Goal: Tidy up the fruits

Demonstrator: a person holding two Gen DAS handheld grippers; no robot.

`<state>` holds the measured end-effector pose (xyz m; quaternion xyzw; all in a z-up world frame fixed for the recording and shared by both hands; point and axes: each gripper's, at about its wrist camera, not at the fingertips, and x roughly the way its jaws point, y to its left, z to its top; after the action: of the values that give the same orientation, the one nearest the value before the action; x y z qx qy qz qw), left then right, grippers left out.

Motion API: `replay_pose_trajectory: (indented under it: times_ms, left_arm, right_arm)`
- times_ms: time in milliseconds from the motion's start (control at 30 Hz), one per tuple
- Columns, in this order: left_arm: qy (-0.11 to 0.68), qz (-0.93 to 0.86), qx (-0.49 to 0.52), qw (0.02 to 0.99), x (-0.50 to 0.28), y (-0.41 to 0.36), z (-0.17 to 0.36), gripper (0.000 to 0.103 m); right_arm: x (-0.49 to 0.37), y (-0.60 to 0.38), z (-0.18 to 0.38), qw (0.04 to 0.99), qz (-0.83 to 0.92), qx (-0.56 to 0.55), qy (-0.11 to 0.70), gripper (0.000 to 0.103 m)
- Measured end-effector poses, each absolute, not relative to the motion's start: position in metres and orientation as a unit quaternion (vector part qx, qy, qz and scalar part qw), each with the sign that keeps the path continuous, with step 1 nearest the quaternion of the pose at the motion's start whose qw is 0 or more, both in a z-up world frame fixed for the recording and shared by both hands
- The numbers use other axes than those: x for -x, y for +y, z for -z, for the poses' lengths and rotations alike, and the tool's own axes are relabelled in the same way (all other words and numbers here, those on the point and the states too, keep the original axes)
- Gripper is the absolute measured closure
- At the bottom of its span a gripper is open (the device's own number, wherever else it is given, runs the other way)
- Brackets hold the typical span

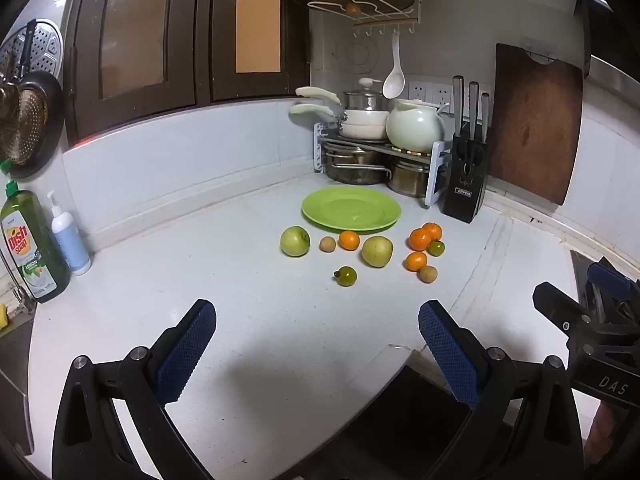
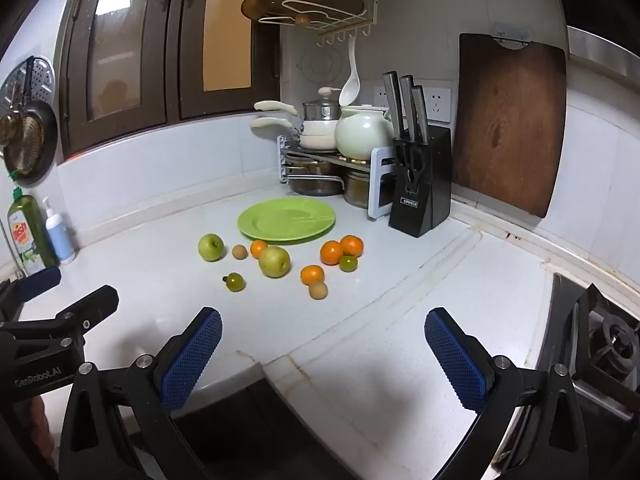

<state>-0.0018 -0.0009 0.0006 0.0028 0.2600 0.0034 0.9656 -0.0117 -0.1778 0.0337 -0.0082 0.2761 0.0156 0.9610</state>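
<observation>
A green plate [image 1: 351,209] [image 2: 286,220] lies bare on the white counter near the corner. In front of it lie loose fruits: two green apples [image 1: 295,241] [image 1: 377,251] [image 2: 211,247] [image 2: 274,261], several oranges [image 1: 419,239] [image 2: 331,252], two small green tomatoes [image 1: 346,276] [image 2: 235,281] and two small brown fruits [image 1: 427,273] [image 2: 318,290]. My left gripper [image 1: 318,322] is open and empty, well short of the fruits. My right gripper [image 2: 323,330] is open and empty, also short of them. Each gripper shows at the edge of the other's view.
A pot rack with pans [image 1: 372,148] and a black knife block [image 1: 466,176] stand in the corner behind the plate. A brown cutting board [image 1: 534,124] leans on the wall. Dish soap [image 1: 30,248] and a pump bottle [image 1: 70,236] stand at left. A gas stove [image 2: 596,336] is at right.
</observation>
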Motion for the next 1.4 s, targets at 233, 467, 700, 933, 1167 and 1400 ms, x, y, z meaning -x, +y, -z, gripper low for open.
replay_pose_trajectory:
  times_ms: [233, 467, 700, 933, 1167, 1400]
  left_arm:
    - [0.265, 0.002, 0.002, 0.964, 0.006, -0.006, -0.001, 0.0]
    - [0.26, -0.003, 0.005, 0.965, 0.011, -0.004, -0.008, 0.0]
    - [0.269, -0.002, 0.009, 0.963, 0.009, -0.006, -0.007, 0.0]
    - [0.269, -0.002, 0.01, 0.963, 0.006, -0.007, -0.007, 0.0]
    - [0.27, 0.0, 0.01, 0.963, 0.005, -0.008, -0.009, 0.0]
    - [0.268, -0.004, 0.011, 0.963, 0.006, -0.009, -0.009, 0.0]
  right_arm:
    - [0.015, -0.178, -0.034, 0.961, -0.018, 0.007, 0.274, 0.001]
    - [0.019, -0.176, -0.036, 0.962, -0.02, 0.009, 0.273, 0.001]
    - [0.016, -0.176, -0.038, 0.962, -0.02, 0.008, 0.272, 0.001]
    - [0.017, -0.183, -0.039, 0.963, -0.02, 0.006, 0.269, 0.001]
    - [0.017, -0.182, -0.038, 0.962, -0.021, 0.005, 0.271, 0.001]
    - [0.019, -0.182, -0.038, 0.963, -0.023, 0.006, 0.268, 0.001]
